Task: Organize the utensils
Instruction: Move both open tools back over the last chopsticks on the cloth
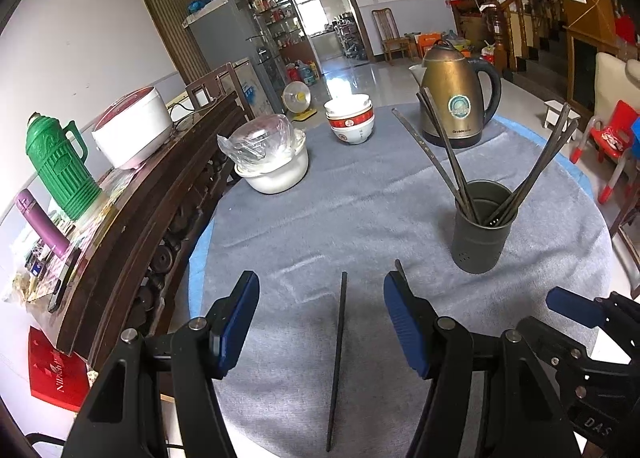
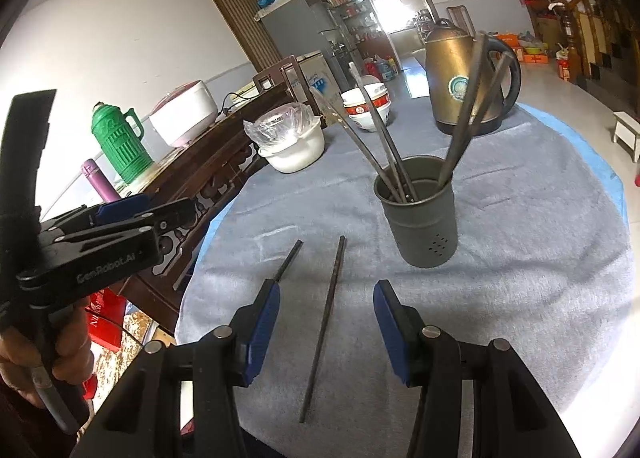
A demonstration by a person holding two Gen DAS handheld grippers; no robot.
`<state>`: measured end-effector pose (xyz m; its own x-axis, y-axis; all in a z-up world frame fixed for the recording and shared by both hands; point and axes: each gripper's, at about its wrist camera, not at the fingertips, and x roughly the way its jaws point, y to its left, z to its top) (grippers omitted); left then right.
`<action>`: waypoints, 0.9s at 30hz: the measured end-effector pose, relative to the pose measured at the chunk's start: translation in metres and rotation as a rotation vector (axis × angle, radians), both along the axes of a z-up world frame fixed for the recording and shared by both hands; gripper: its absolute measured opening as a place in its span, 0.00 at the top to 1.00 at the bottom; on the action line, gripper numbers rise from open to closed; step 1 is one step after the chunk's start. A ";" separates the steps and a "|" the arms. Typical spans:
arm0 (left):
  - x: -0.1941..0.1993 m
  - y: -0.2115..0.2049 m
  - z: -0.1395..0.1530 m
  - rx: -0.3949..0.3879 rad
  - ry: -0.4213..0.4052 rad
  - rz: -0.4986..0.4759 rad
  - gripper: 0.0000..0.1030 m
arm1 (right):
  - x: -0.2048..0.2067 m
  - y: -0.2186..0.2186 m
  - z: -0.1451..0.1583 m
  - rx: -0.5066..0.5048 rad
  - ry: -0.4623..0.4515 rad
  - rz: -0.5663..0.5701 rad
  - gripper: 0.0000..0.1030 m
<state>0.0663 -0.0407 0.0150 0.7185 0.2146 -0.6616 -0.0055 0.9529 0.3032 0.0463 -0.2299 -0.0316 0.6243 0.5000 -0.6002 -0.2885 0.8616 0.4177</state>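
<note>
Two dark chopsticks lie loose on the grey cloth. In the left wrist view, one chopstick [image 1: 337, 358] lies between the open fingers of my left gripper [image 1: 320, 322]; the tip of the other [image 1: 400, 268] shows behind the right finger. In the right wrist view, one chopstick [image 2: 325, 322] lies between the open fingers of my right gripper [image 2: 326, 328], and the other chopstick [image 2: 289, 260] runs under the left finger. A dark metal holder [image 1: 482, 227] [image 2: 418, 211] stands upright with several chopsticks in it. Both grippers are empty.
A brass kettle [image 1: 456, 101] [image 2: 464, 77] stands at the back of the round table. Stacked bowls [image 1: 351, 119], a white pot with a plastic-wrapped bowl [image 1: 272, 159] sit back left. A wooden sideboard [image 1: 132, 225] with a green thermos [image 1: 60, 165] lines the left edge.
</note>
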 end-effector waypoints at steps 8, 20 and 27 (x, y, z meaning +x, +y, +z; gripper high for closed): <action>0.002 0.022 -0.001 -0.034 -0.002 0.000 0.36 | 0.009 0.017 0.005 -0.036 -0.002 -0.011 0.49; 0.013 0.063 -0.015 -0.099 0.022 0.008 0.36 | 0.032 0.056 0.004 -0.113 0.014 -0.010 0.49; 0.019 0.092 -0.030 -0.141 0.051 0.031 0.36 | 0.042 0.077 0.003 -0.159 0.028 -0.020 0.49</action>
